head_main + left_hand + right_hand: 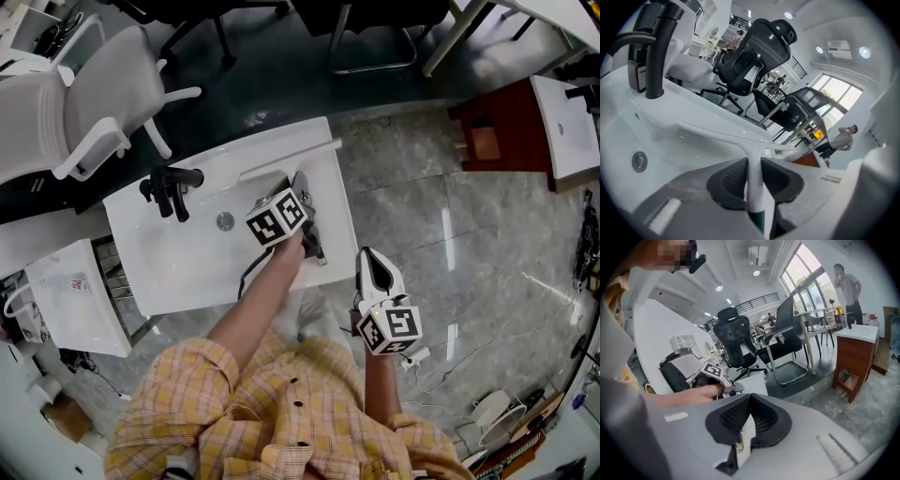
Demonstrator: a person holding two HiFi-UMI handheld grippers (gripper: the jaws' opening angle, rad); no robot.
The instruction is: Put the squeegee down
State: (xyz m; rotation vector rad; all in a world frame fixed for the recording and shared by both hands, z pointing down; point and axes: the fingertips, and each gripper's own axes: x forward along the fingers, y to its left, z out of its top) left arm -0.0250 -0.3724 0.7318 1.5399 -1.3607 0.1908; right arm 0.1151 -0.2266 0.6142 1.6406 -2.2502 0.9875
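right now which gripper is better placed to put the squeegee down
Left. The left gripper clamps the squeegee by its handle, with the blade out over the white sink. The right gripper is shut on nothing, off to the side over the floor.

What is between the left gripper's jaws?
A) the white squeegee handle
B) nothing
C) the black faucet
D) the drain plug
A: in the left gripper view, the left gripper has both pads pressed on the white handle of the squeegee.
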